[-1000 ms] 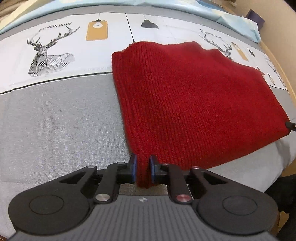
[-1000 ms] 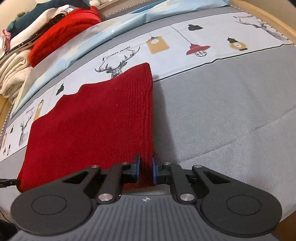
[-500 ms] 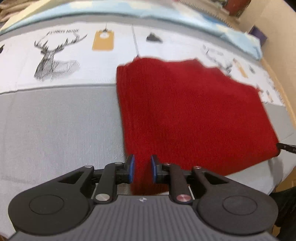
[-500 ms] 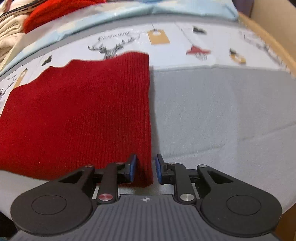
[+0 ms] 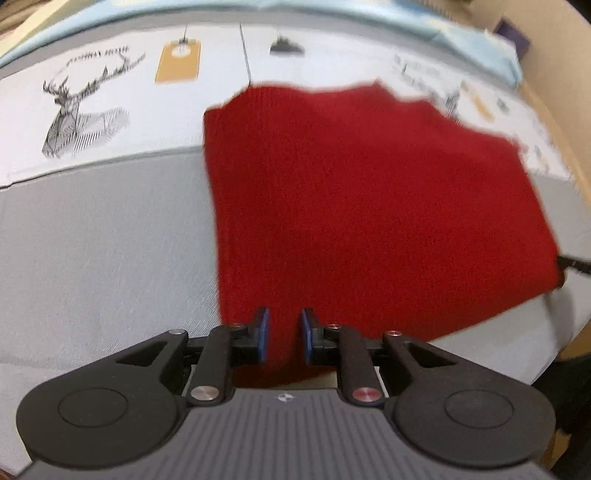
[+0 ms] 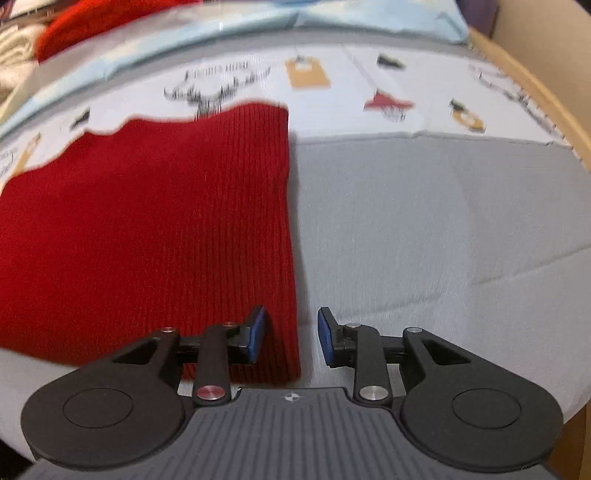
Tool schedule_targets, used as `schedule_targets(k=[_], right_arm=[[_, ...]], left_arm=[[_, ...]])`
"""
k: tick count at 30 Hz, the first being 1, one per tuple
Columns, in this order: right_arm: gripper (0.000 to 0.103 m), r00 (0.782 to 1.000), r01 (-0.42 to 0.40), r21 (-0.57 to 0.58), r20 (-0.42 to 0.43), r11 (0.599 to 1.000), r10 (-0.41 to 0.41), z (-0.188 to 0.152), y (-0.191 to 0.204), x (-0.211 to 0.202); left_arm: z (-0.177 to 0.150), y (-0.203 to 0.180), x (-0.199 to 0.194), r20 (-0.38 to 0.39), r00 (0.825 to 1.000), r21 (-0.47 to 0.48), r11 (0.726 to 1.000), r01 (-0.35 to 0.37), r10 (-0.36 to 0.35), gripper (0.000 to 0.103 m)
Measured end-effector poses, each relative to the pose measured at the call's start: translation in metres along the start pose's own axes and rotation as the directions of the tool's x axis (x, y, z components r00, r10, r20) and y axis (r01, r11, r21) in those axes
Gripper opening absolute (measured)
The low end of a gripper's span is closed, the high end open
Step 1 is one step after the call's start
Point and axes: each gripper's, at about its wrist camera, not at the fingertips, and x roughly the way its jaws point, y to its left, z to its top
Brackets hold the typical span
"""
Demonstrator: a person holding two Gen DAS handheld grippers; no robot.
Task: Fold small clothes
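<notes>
A dark red knitted garment (image 5: 369, 199) lies folded flat on the grey and white printed cloth (image 5: 92, 240); it also shows in the right wrist view (image 6: 147, 229). My left gripper (image 5: 283, 334) is at its near left corner, jaws a little apart, with red knit between the pads. My right gripper (image 6: 291, 334) is at the near right corner, jaws wider apart, the garment's edge lying loose between them. The right gripper's tip shows at the garment's far right edge in the left wrist view (image 5: 574, 264).
The cloth carries deer and lamp prints (image 5: 77, 110). A light blue sheet (image 6: 369, 18) lies along the back. A pile of red and cream clothes (image 6: 55, 33) sits at the back left. A wooden edge (image 6: 535, 92) runs along the right.
Both grippers were shut on the garment's near corners a second ago. Both have opened, the right wider than the left, and the garment now lies flat.
</notes>
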Motion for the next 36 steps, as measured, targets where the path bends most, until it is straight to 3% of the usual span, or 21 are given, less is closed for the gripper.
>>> schedule_targets(k=[4,9,13,18,22,27,30,32,34,36], right_arm=[[0.031,0.998,0.054,0.015,0.034,0.998,-0.054,0.0,0.004,0.002],[0.034,0.993,0.11,-0.02,-0.038,0.994,-0.111,-0.007,0.011,0.022],[0.034,0.986,0.16,-0.003,0.038,0.987,-0.16,-0.007,0.022,0.009],[0.037,0.957,0.232,-0.009,0.181,0.973,-0.227,-0.009,0.048,-0.018],[0.037,0.952,0.202,-0.02,0.239,0.979,-0.192,-0.011,0.082,-0.033],[0.037,0.958,0.1,-0.06,0.276,0.993,-0.08,-0.015,0.136,-0.038],[0.037,0.948,0.072,-0.149,0.316,0.986,-0.022,-0.016,0.171,-0.033],[0.042,0.968,0.058,-0.201,0.251,0.978,-0.006,-0.016,0.187,-0.012],[0.042,0.999,0.013,-0.14,0.034,0.99,-0.008,-0.015,0.188,0.022],[0.043,0.999,0.013,-0.012,0.029,1.0,-0.013,-0.014,0.181,0.026]], left_arm=[[0.01,-0.008,-0.021,0.094,0.995,-0.014,1.0,0.014,-0.012,0.031],[0.017,-0.011,-0.045,0.174,0.985,-0.035,0.999,-0.013,0.018,0.037],[0.02,-0.002,-0.066,0.236,0.97,-0.071,0.997,-0.035,0.051,0.04],[0.022,0.017,-0.093,0.305,0.948,-0.09,0.994,-0.067,0.092,0.046],[0.02,0.038,-0.109,0.331,0.938,-0.136,0.989,-0.063,0.105,0.047],[0.017,0.063,-0.119,0.34,0.933,-0.182,0.981,-0.06,0.12,0.047],[0.011,0.078,-0.127,0.357,0.927,-0.209,0.977,-0.045,0.119,0.048],[0.008,0.088,-0.132,0.36,0.925,-0.225,0.973,-0.044,0.125,0.048],[0.004,0.096,-0.137,0.366,0.922,-0.237,0.971,-0.043,0.13,0.048],[0.0,0.106,-0.142,0.369,0.919,-0.252,0.967,-0.045,0.139,0.048]])
